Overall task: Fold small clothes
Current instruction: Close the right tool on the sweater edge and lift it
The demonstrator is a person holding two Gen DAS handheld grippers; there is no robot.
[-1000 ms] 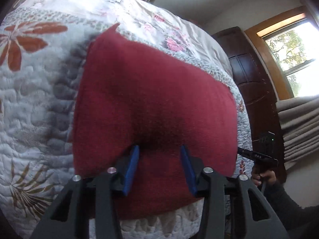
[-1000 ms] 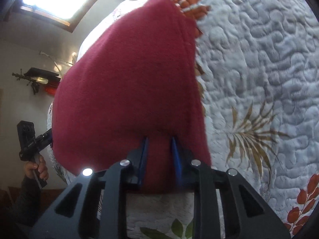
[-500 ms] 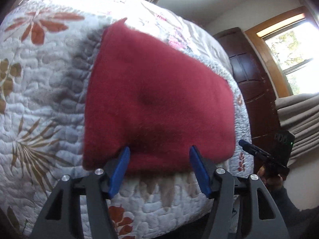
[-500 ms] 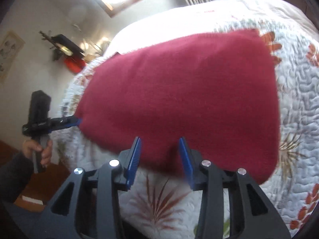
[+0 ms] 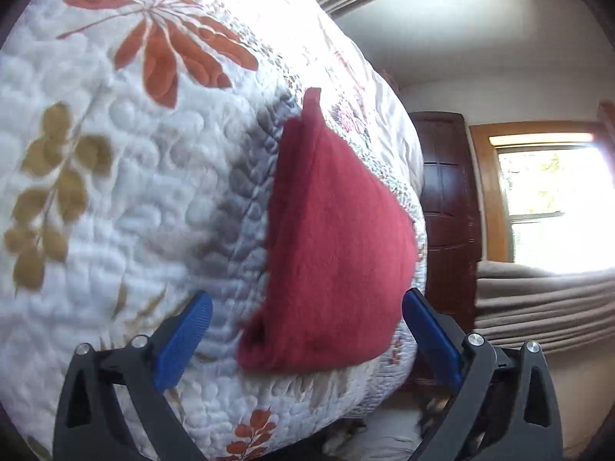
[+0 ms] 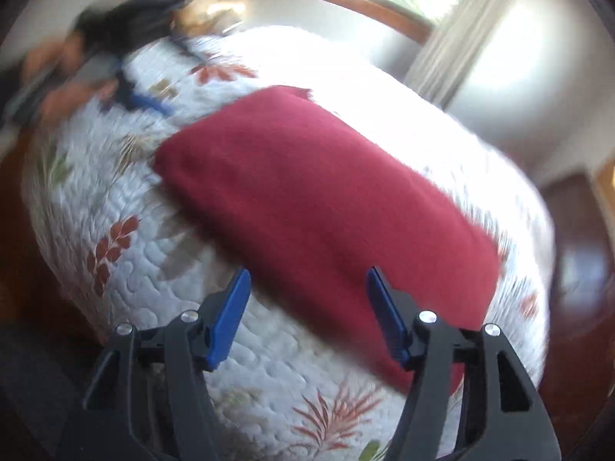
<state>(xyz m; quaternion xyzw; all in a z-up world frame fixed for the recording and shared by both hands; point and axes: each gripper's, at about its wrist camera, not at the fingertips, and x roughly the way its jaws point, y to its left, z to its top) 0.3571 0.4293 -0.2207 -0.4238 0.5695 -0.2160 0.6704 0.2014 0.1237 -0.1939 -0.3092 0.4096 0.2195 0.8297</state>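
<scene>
**Folded red cloth lies free on the quilt, both grippers spread wide**

Left wrist view: the left gripper (image 5: 305, 330) has its blue ribbed fingers (image 5: 184, 340) spread wide, holding nothing. The folded dark red fleecy cloth (image 5: 330, 269) lies flat on the white quilted bedspread with orange and olive leaf print (image 5: 127, 199), its near edge between and just beyond the fingertips, one corner peaked at the far end

Right wrist view: blurred. The right gripper (image 6: 307, 315) is also wide apart and empty; the cloth (image 6: 326, 199), a soft rectangle, reaches between its fingers
</scene>
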